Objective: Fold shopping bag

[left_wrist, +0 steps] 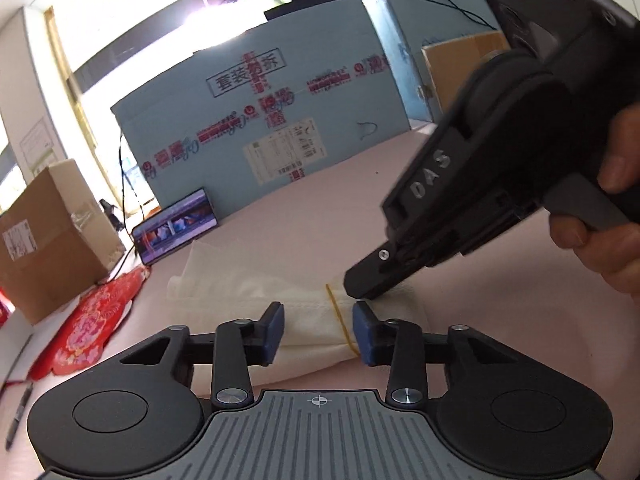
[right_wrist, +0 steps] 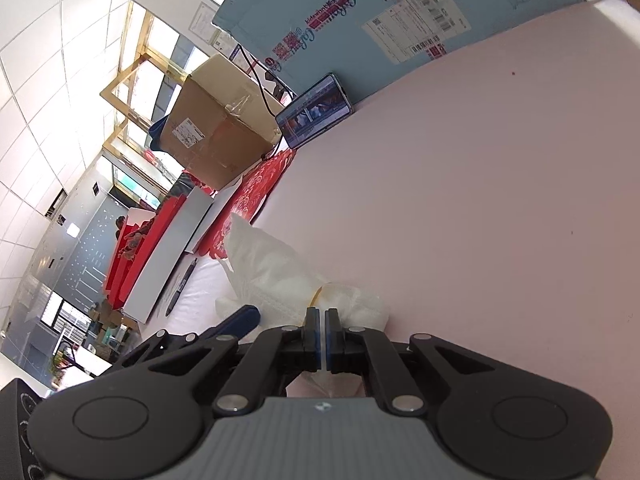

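Observation:
A white shopping bag point(left_wrist: 248, 292) lies rolled into a bundle on the pink table, with a thin yellow rubber band point(left_wrist: 340, 320) around it. My left gripper point(left_wrist: 318, 332) is open, its blue-padded jaws on either side of the bundle's near part. My right gripper point(left_wrist: 360, 284) comes in from the right, its tips pressed on the bundle by the band. In the right wrist view the right gripper point(right_wrist: 322, 338) is shut, its jaws almost touching; the bag point(right_wrist: 276, 268) and band point(right_wrist: 316, 296) lie just beyond its tips. Whether it pinches fabric is hidden.
A large blue carton point(left_wrist: 260, 120) stands at the back of the pink table point(left_wrist: 320, 216). A phone point(left_wrist: 176, 230) leans against it. A brown cardboard box point(left_wrist: 44, 236) and red decorated fabric point(left_wrist: 96, 320) lie at the left. A pen point(right_wrist: 180, 288) lies near the table's left edge.

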Available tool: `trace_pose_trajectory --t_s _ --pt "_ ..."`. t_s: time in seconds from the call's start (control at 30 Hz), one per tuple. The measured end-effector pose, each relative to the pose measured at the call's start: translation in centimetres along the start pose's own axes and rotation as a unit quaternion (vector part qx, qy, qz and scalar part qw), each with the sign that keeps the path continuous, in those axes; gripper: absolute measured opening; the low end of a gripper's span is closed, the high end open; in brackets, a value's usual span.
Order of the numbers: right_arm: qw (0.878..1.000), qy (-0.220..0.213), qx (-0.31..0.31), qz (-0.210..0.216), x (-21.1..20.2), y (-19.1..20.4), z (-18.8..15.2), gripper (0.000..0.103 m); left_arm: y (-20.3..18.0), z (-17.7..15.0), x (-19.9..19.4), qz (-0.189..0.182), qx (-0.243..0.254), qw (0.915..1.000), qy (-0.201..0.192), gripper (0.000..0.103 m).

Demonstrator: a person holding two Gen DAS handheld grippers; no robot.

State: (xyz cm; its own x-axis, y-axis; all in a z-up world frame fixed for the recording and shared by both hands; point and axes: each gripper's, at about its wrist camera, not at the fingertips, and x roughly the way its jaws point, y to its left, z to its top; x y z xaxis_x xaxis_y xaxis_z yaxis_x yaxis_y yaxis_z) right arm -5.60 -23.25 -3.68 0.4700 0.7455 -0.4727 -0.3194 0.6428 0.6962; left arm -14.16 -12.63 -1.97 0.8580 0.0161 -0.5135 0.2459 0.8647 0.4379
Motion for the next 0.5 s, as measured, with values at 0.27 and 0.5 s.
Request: trace_pose_trajectory --t_s 0.27,0.5 --pt "0.999 0.007 -0.038 0.002 0.3 0.0 -0.6 0.0 0.1 0.9 1.3 0.023 0.023 0.9973 0.065 0.021" --pt "0.996 -0.008 -0.085 -0.004 0.0 0.9 -1.6 0.0 -0.2 1.1 2.7 0.103 0.066 0.9868 0.107 0.024"
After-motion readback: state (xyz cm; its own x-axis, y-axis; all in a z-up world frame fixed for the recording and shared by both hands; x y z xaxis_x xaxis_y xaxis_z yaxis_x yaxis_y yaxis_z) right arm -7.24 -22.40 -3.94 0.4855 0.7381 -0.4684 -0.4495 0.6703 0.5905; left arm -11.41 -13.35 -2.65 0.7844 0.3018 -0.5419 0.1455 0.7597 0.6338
